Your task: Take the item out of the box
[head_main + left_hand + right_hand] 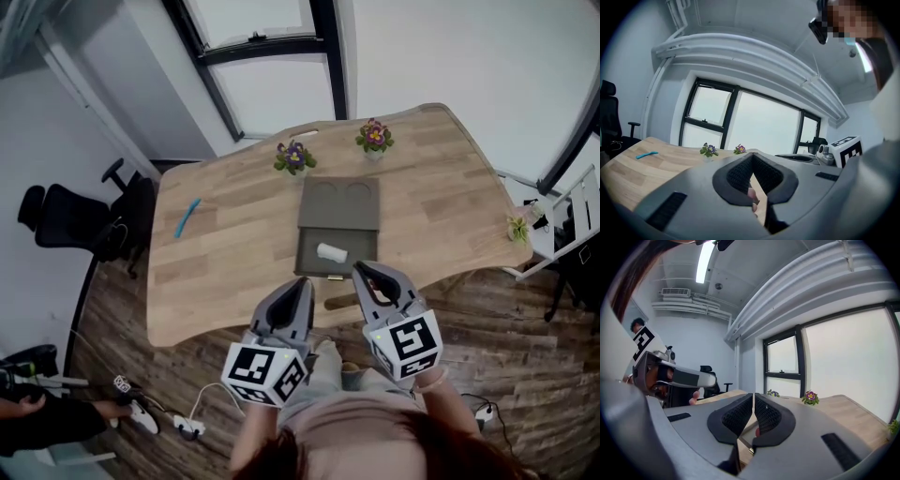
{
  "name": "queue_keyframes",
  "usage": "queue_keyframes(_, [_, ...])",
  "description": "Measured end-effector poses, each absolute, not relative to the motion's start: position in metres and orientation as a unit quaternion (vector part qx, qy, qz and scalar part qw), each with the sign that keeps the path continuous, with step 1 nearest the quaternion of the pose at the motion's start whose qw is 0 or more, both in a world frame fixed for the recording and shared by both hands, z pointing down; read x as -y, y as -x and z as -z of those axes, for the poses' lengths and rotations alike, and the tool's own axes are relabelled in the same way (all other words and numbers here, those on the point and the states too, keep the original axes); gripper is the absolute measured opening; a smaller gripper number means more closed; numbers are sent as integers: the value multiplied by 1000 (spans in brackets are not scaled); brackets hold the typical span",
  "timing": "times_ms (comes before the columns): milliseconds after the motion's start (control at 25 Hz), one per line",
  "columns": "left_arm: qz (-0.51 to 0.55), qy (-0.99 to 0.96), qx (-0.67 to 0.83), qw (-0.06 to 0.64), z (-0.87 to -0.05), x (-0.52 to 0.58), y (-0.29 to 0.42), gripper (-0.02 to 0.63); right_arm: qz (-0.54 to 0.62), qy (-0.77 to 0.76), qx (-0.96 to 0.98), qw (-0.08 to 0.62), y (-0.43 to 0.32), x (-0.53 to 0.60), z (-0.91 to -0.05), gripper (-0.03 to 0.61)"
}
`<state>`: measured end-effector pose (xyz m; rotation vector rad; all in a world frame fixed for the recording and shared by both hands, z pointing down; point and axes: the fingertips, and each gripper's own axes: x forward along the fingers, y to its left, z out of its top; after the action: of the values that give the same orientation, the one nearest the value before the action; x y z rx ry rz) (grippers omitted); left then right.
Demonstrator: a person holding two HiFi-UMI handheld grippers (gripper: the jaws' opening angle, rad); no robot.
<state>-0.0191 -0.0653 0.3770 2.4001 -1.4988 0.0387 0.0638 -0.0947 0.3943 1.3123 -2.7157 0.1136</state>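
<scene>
A pale wooden table [234, 262] with a wavy outline stands on a dark plank floor [525, 328], its far edge near a black-framed window [272, 56] set in white walls. A grey box [311, 264] lies open near the table's middle, with its lid folded back toward the window; the white, roll-shaped item [332, 252] lies inside the box's near half. Two potted flowers [294, 157] [374, 137] stand just beyond the lid; a blue object [187, 217] lies well apart on the table's left side; a small green plant [517, 228] sits at the right edge. A black office chair [70, 220] stands left of the table; white cables [187, 427] trail on the floor nearby.

The left gripper [302, 284] hangs at the table's near edge with its jaws closed tip to tip and nothing between them; the right gripper [361, 269] points at the box's near rim, its jaws pressed together and likewise empty.
</scene>
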Motion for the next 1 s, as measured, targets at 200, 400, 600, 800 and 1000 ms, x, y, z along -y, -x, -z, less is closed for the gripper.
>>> queue_keyframes(200, [-20,-838,522,155,-382,84,22,-8,-49,-418,905,71,-57,113,-403,0])
queue_keyframes(400, [-24,-842,514,160,-385,106,23,-8,-48,-415,905,86,-52,135,-410,0])
queue_keyframes(600, [-34,-849,500,165,-395,128,26,-8,-44,-412,904,107,-45,155,-423,2])
queue_keyframes(800, [-40,-856,488,167,-401,147,29,-8,-60,-395,908,124,-32,166,-438,12])
queue_keyframes(1000, [-42,-861,477,171,-406,166,36,-8,-68,-390,907,144,-23,178,-456,57])
